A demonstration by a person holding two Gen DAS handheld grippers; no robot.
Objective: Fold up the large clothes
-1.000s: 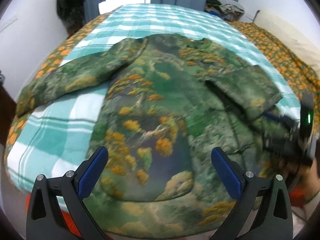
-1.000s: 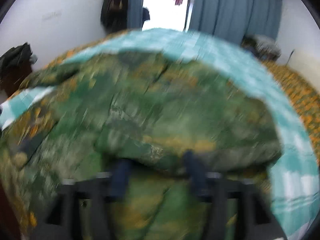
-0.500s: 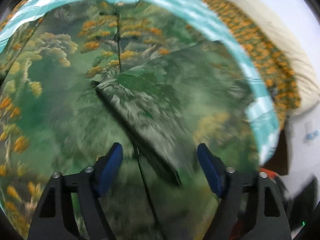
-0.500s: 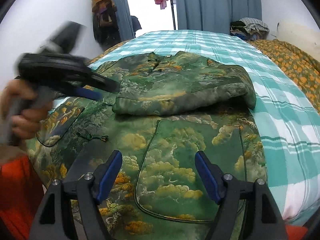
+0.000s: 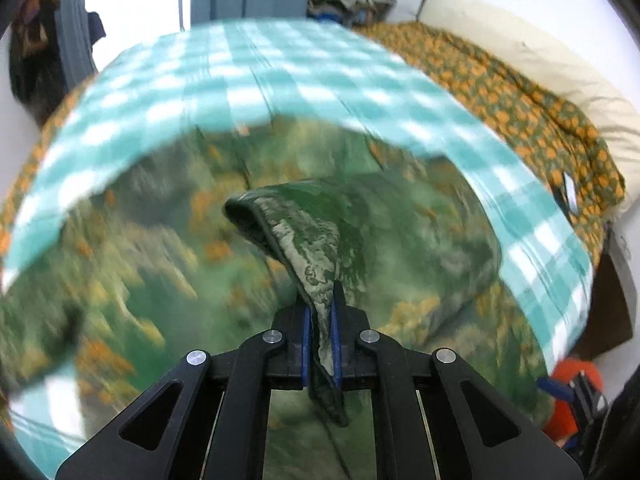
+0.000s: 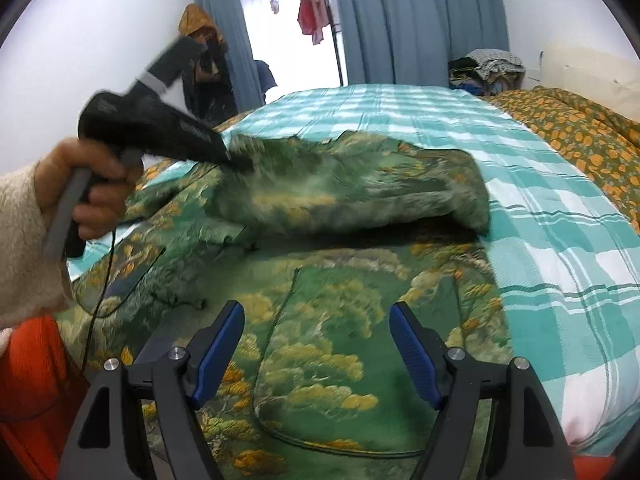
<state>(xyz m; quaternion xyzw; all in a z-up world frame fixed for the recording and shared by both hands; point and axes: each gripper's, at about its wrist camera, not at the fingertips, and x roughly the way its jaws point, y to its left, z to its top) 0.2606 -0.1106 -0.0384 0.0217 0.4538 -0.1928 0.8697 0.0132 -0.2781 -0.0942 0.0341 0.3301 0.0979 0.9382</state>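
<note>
A large green jacket with orange and yellow tree print lies spread on the bed. One sleeve is folded across its chest. My left gripper is shut on the cuff end of that sleeve and holds it lifted above the jacket. From the right wrist view the left gripper sits at the sleeve's left end. My right gripper is open and empty, hovering above the jacket's lower front.
The bed has a teal and white checked cover and an orange-flowered quilt on the right. A pillow lies beyond it. Clothes pile at the far end; curtains and a doorway behind.
My left gripper has shut on the sleeve cuff and lifted it. My right gripper has stayed open over the jacket's lower front.
</note>
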